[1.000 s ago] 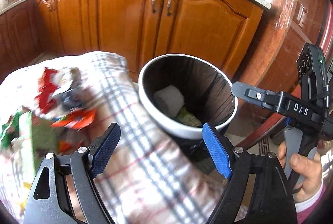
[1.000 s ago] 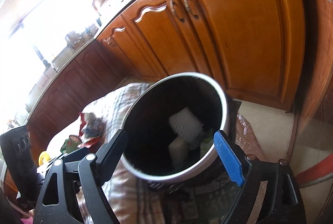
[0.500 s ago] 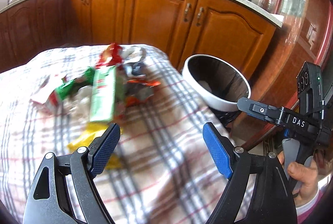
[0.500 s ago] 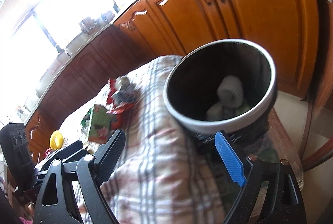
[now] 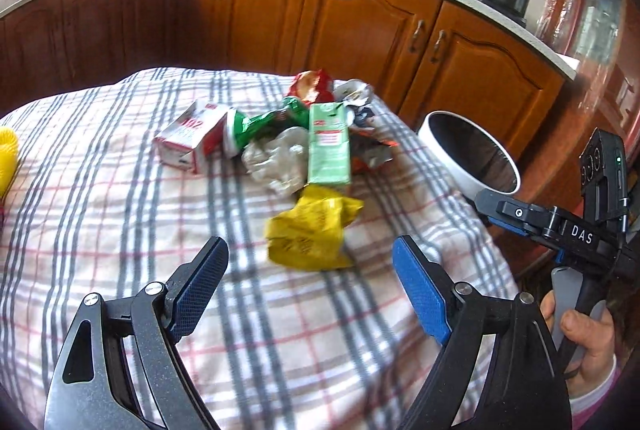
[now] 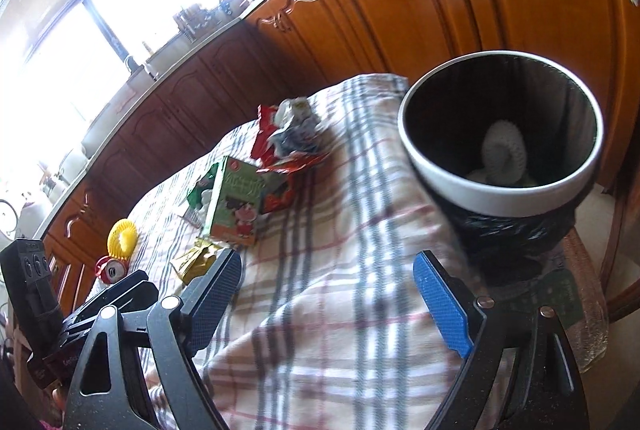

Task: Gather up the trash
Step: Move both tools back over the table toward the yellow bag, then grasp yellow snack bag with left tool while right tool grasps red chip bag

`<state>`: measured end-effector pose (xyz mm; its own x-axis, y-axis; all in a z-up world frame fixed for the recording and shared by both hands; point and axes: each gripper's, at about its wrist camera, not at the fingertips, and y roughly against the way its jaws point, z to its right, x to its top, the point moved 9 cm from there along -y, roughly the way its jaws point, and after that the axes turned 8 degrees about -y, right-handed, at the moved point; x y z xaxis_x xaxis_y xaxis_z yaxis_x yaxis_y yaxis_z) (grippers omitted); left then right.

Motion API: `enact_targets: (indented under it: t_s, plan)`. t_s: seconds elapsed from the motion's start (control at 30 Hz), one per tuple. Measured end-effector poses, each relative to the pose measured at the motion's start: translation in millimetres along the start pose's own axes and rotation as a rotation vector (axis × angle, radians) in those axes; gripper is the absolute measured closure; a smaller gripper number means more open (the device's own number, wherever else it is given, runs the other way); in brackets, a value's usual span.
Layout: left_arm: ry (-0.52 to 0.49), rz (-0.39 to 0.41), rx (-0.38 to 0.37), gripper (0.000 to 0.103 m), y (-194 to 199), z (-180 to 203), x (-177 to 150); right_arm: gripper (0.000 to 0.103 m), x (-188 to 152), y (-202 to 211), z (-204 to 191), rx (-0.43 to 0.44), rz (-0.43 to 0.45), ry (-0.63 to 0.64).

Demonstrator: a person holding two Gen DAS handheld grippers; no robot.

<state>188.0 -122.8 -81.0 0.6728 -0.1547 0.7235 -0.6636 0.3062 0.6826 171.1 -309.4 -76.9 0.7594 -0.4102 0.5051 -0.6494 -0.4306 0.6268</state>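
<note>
In the left wrist view the left gripper [image 5: 310,262] stands wide apart with nothing between its blue pads, low in the frame over the checked cloth [image 5: 120,230]. The trash pile [image 5: 296,142] sits at centre; its green carton [image 5: 329,146] lies flat, long axis running up and down the frame, a crumpled yellow wrapper [image 5: 310,230] just below it. The white-rimmed bin [image 5: 472,154] stands at right. In the right wrist view the right gripper [image 6: 328,282], also spread and empty, hangs below the bin [image 6: 500,190]; the carton [image 6: 236,206] lies left of centre.
</note>
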Motion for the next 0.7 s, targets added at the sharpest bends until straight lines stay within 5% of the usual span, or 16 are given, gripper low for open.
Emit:
enact_targets:
  t_s: [0.5,0.7]
  plan:
    - [-0.037,-0.056,0.031,0.016,-27,-3,-2,0.015,13,-47,-20,-0.02,-0.009,0.048]
    - [-0.079,-0.079,0.027,0.018,-47,1,2,0.038,25,-76,-29,-0.045,-0.027,0.101]
